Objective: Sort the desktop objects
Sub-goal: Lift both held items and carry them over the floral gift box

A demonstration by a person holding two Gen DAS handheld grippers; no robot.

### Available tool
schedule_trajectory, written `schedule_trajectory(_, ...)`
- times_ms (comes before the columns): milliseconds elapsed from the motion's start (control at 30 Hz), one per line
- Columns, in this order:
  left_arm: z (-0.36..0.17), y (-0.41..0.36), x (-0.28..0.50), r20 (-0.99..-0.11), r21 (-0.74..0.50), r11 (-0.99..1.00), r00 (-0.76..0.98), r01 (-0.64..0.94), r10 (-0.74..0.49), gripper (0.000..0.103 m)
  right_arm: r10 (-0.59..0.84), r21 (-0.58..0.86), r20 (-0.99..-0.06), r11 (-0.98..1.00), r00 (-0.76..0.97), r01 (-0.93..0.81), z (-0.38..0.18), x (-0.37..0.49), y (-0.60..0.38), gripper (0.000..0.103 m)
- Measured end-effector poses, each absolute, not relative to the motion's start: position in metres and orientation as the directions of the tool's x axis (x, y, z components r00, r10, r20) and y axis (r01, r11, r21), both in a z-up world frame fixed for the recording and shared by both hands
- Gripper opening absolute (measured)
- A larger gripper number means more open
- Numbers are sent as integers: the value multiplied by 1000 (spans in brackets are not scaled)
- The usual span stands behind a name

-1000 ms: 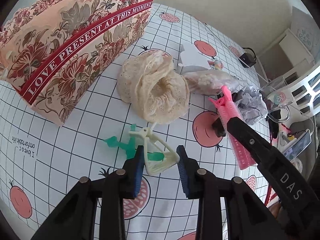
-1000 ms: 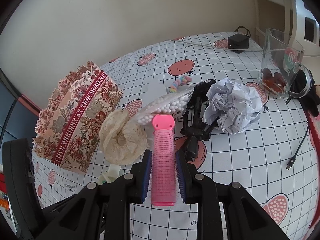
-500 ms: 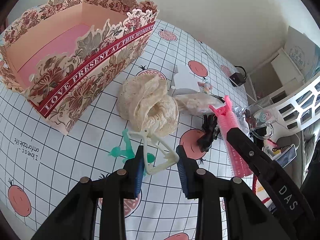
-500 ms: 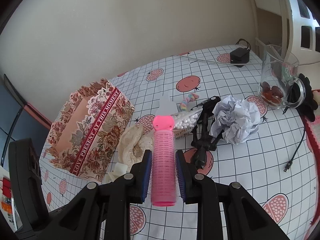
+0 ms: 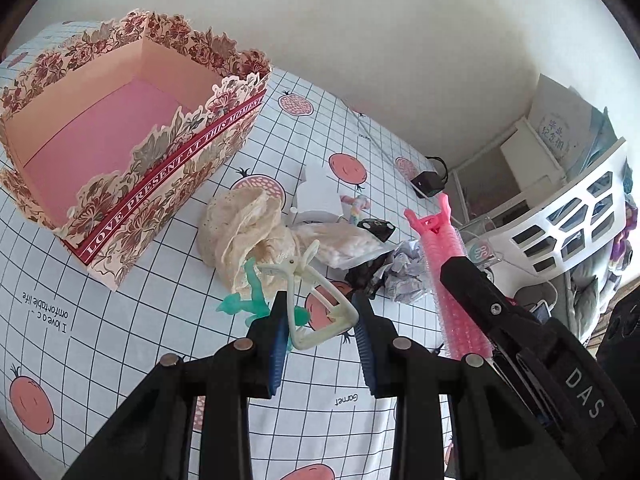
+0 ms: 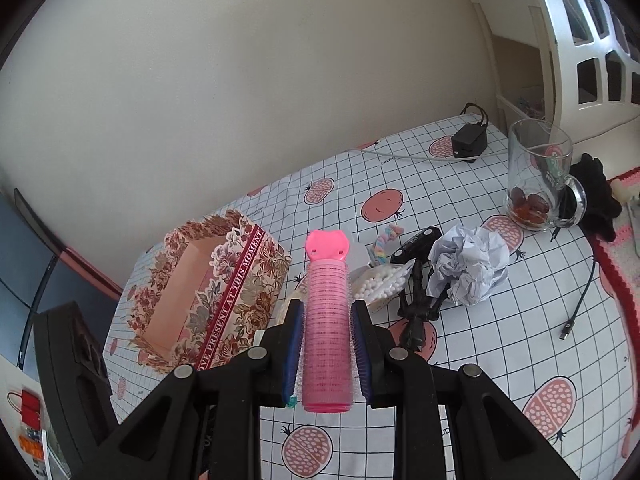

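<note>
My left gripper (image 5: 320,300) is shut on a cream hair claw clip (image 5: 316,308), held clear above the checked tablecloth. A green clip (image 5: 250,302) hangs against the left finger, tangled with the cream one. My right gripper (image 6: 327,308) is shut on a pink hair roller (image 6: 326,320) that stands up between the pads; the left wrist view shows this pink roller (image 5: 448,272) at the right. The floral paper box (image 5: 160,168) stands open to the left, its pink inside bare. In the right wrist view the same floral box (image 6: 224,288) lies left of the roller.
Under the grippers lie a cream lace cloth (image 5: 240,232), a bag of white beads (image 6: 380,284), a black clip (image 6: 416,292) and crumpled paper (image 6: 472,268). A glass mug (image 6: 536,176), a charger (image 6: 468,142) and a loose cable (image 6: 576,312) sit at the right.
Both grippers have risen with their clip and roller held. The table looks farther away and the box's inside has come into sight.
</note>
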State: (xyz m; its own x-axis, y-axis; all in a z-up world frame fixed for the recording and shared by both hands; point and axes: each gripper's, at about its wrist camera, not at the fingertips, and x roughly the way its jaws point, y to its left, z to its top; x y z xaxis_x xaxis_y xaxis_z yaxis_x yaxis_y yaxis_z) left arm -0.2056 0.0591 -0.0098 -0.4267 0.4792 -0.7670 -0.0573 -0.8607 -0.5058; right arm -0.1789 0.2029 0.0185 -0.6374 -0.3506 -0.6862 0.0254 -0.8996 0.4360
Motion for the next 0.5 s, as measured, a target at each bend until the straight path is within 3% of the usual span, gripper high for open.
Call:
schedule_trajectory(300, 10, 47, -210, -723, -556, -829, -456, -62, 519, 32, -332, 429, -603, -901, -726, 56, 73, -168, 195, 27)
schedule_trajectory(500, 39, 41, -218, -688, -528, -844, -536, -93, 489, 32, -299, 390, -572, -918, -764, 67, 89, -179, 189, 27)
